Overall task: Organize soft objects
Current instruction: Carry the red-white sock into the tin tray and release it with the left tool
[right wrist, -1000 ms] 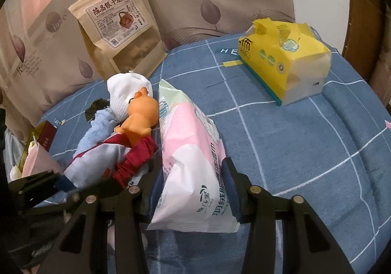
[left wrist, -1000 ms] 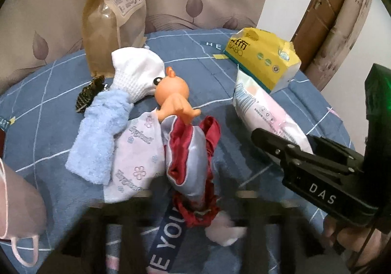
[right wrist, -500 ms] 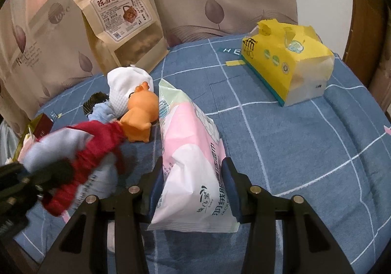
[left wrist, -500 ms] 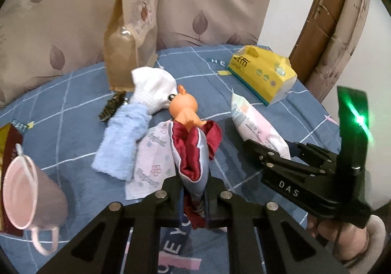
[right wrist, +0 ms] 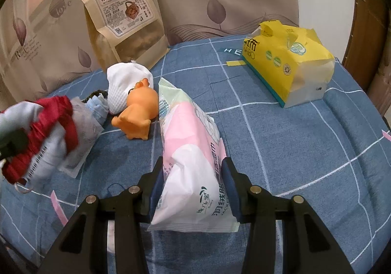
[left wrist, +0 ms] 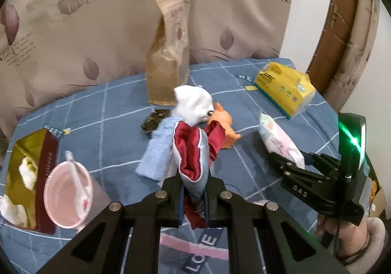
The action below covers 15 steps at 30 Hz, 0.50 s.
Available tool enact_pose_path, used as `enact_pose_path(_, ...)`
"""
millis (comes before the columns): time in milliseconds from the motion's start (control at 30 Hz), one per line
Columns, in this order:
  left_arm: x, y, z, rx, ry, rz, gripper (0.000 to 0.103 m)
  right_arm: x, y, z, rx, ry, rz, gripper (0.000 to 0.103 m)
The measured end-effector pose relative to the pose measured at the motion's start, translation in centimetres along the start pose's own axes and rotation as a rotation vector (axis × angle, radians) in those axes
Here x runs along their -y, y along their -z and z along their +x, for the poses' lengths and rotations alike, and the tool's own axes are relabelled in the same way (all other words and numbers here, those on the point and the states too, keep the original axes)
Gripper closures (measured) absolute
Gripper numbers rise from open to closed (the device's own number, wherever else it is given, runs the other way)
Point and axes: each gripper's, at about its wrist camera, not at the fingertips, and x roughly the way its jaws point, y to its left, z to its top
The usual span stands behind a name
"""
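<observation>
- Left wrist view: blue checked cloth (left wrist: 102, 127) covers the table, with a beige leaf-print curtain (left wrist: 85, 29) behind it.
- Left gripper (left wrist: 193, 190), at 6 o'clock in the frame, is pressed together on a red-and-grey cloth bag (left wrist: 193, 151), which stands up from the jaws, clear of the cloth.
- Just beyond the bag lie a light blue towel (left wrist: 156, 151), a white sock (left wrist: 193, 102) and an orange rubber toy (left wrist: 226, 124), clustered near centre.
- Brown paper pouch (left wrist: 168, 68) stands upright at 12 o'clock; a yellow tissue pack (left wrist: 283, 85) lies at 2 o'clock.
- Pink cup (left wrist: 68, 190) sits at 8 o'clock, beside a gold-and-red box (left wrist: 31, 164).
- Right gripper (left wrist: 290, 161) enters at 3 o'clock, its tips against a pink-and-white packet (left wrist: 278, 139).
- Right wrist view: the same blue checked cloth (right wrist: 293, 139) fills the frame.
- Right gripper (right wrist: 191, 188), at 6 o'clock, pinches the pink-and-white packet (right wrist: 190, 151), both pads touching its sides; the packet's far end rests on the cloth.
- Cloth bag (right wrist: 44, 132) hangs at 9 o'clock, blurred; the left gripper's jaws cannot be told here.
- Orange toy (right wrist: 139, 112) lies at 10 o'clock beside the packet, with the white sock (right wrist: 124, 85) behind it.
- Yellow tissue pack (right wrist: 288, 61) sits at 2 o'clock, the brown pouch (right wrist: 124, 22) at 11 o'clock.
</observation>
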Motion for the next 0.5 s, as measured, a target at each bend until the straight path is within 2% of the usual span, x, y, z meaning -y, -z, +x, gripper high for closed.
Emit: enact_pose_path(500,-7.0,-0.9,-4.2,0.076,-0.193,-0.049,0.092,-0.4,0.0,0.2,0.002,0.021,-0.034,0.060)
